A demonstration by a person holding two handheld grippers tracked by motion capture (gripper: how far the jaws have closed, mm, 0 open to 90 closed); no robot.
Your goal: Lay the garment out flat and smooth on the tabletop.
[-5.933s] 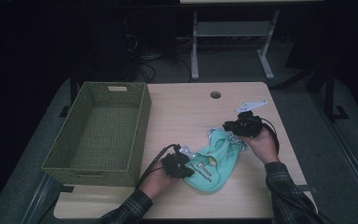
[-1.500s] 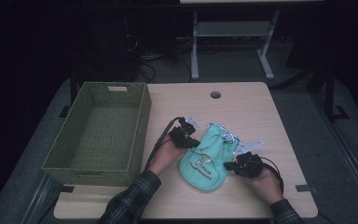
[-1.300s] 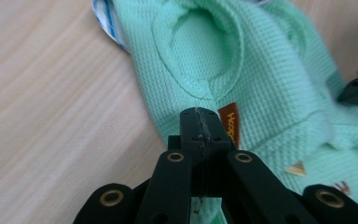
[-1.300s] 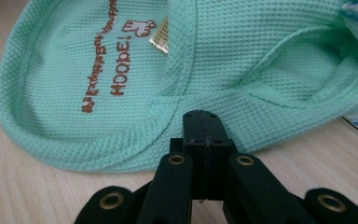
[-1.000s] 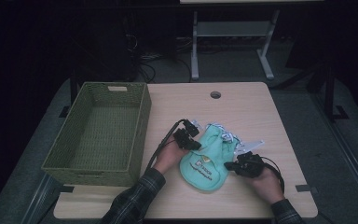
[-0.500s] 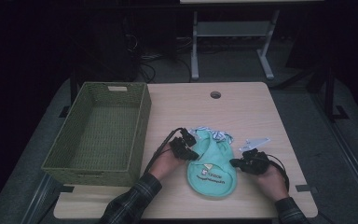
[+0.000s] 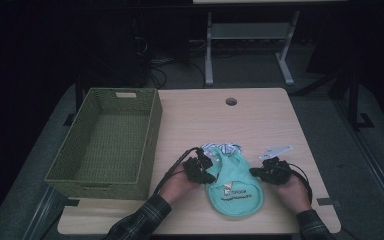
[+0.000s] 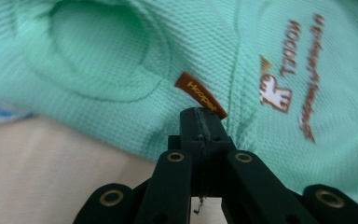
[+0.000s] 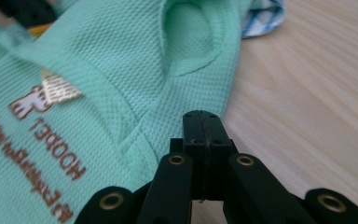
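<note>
high view, garment: one mint-green pet shirt (image 7: 234, 182) lies flat on the table (image 7: 260, 120), right of the wicker basket (image 7: 107, 140), near the table's front edge.
high view, tongs: left gripper (image 7: 203, 169) at the shirt's left edge, right gripper (image 7: 261, 171) at its right edge; shirt sits between the two.
high view, count: 1 shirt, 1 basket, 2 grippers, 1 blue-checked cloth (image 7: 223, 148) poking out behind the shirt's far edge.
left gripper view, tongs: left gripper (image 8: 200, 116) jaws pressed together, tips at the shirt's hem fold just below the brown tag (image 8: 199, 94); can't tell if fabric is pinched between them.
left gripper view, look: waffle-knit mint fabric, round sleeve opening, brown print with a small white dog figure.
right gripper view, tongs: right gripper (image 9: 203, 119) jaws closed, tips at the shirt's seamed edge where it meets bare wood; pinch on fabric can't be confirmed.
right gripper view, look: same knit, armhole up top, brown "HOOPET" lettering, pale label (image 9: 58, 88), checked cloth (image 9: 261, 18) beyond the shirt.
</note>
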